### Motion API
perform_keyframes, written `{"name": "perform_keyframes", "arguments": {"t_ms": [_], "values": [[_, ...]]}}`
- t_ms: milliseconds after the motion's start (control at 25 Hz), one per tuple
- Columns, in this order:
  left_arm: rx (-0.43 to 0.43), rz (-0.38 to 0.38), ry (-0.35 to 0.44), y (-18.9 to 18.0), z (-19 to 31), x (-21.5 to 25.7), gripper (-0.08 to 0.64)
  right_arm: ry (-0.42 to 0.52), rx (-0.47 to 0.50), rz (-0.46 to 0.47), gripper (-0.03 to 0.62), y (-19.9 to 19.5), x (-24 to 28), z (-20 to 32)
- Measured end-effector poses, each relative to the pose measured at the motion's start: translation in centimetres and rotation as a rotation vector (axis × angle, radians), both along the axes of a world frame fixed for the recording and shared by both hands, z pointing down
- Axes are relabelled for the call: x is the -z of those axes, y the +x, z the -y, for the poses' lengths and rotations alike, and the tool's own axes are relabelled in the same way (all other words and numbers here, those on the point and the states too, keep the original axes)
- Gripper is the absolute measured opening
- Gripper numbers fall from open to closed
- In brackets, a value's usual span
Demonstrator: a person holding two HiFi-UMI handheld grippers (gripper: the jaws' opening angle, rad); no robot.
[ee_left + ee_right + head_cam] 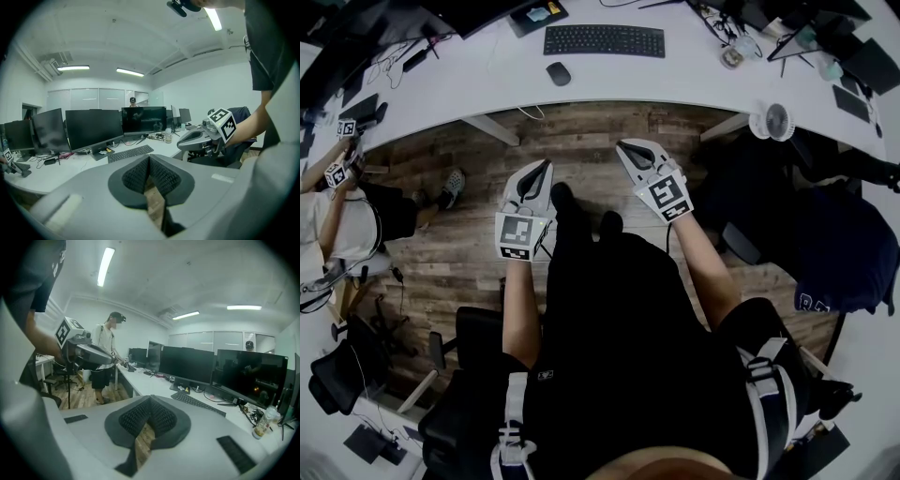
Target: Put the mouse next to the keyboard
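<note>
Both my tongs are pressed together with nothing between the pads. My left gripper [546, 166] and right gripper [624, 146] hang over the wooden plank floor [581, 141], short of the desk edge, tips aimed at the desk.

The mouse [559, 73] lies on the white desk [487, 75], just off the near left corner of the keyboard [604, 40], close to it but not touching. It's a dark oval, and in the head view its long axis slants from upper left to lower right (I can't tell which end is the front). The keyboard's long axis runs left to right along the desk.

The desk has a curved front edge. Dark monitors [93, 129] line its far side, cables trail across it, and a small round fan [776, 120] sits near the edge on my right. Another person [105, 359] stands by the desk further along, under strip ceiling lights [107, 263].
</note>
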State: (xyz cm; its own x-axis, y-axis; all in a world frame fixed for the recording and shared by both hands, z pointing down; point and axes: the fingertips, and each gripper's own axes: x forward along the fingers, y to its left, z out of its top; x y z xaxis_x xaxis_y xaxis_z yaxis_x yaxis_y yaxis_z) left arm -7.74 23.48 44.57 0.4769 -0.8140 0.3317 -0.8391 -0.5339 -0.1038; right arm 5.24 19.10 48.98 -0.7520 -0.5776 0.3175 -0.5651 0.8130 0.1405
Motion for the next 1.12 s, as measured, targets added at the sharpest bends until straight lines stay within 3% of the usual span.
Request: {"name": "perform_keyframes", "arguments": {"t_ms": [440,840,1120], "values": [[-0.008,-0.005,0.011,0.1,0.7,0.3,0.008,0.012,-0.001,0.008,0.024,0.0,0.4,0.4],[0.023,0.008,0.006,-0.6,1.7,0.3,0.106,0.03,-0.005,0.054,0.203,-0.3,1.1,1.6],[0.031,0.003,0.019,-0.8,1.9,0.7,0.124,0.031,-0.008,0.063,0.255,-0.5,1.2,1.9]]}}
